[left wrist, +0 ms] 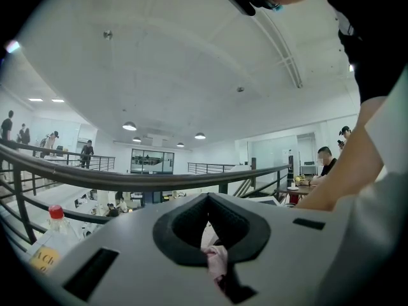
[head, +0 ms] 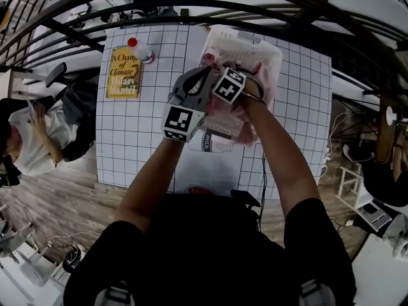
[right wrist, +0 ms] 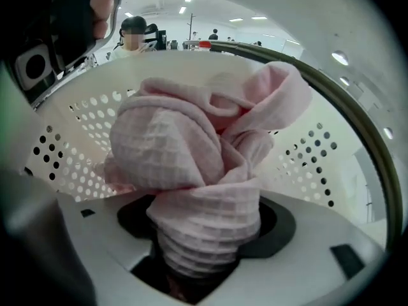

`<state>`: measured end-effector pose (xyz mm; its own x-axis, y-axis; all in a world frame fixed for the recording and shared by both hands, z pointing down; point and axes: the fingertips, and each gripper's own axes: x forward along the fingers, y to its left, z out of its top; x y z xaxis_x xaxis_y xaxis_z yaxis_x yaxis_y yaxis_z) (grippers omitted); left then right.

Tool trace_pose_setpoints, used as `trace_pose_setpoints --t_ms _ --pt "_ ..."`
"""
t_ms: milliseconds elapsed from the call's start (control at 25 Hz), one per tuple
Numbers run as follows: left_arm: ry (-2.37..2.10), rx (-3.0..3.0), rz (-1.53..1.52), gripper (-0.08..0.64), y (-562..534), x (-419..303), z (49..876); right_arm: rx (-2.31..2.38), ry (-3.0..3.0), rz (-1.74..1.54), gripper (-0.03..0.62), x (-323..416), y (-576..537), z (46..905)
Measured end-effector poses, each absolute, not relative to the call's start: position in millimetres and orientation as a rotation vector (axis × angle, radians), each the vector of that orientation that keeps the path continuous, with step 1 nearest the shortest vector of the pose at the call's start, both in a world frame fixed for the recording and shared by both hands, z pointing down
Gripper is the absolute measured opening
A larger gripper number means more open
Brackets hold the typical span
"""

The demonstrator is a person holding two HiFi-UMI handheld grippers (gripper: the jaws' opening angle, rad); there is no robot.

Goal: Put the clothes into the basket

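A white perforated basket (head: 273, 55) stands at the far middle of the gridded table. A pink waffle-weave cloth (head: 224, 118) hangs over and into it. My right gripper (head: 237, 99) points steeply down into the basket and is shut on a thick bunch of that cloth (right wrist: 185, 164), with the basket wall (right wrist: 83, 145) close behind. My left gripper (head: 203, 75) is held nearly level beside it. Its jaws are shut, pinching a small tuft of the pink cloth (left wrist: 215, 260). The fingertips of both grippers are hidden in the head view.
A yellow book (head: 124, 73) and a red-capped bottle (head: 137, 46) lie at the table's far left corner. A white printed item (head: 213, 144) sits under the cloth near the front. A dark railing (head: 191, 8) curves behind the table. A seated person (head: 25, 132) is on the left.
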<state>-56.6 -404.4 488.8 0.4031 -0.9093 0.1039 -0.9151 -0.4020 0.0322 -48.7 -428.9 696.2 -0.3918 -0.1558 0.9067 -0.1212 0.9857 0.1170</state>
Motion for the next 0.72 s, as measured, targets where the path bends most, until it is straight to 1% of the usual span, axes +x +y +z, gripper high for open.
trace_pose_setpoints --t_ms 720 --pt "-1.698 2.551 0.061 -0.003 -415 -56 485 0.024 -1.909 -0.022 0.347 -53 -415 762"
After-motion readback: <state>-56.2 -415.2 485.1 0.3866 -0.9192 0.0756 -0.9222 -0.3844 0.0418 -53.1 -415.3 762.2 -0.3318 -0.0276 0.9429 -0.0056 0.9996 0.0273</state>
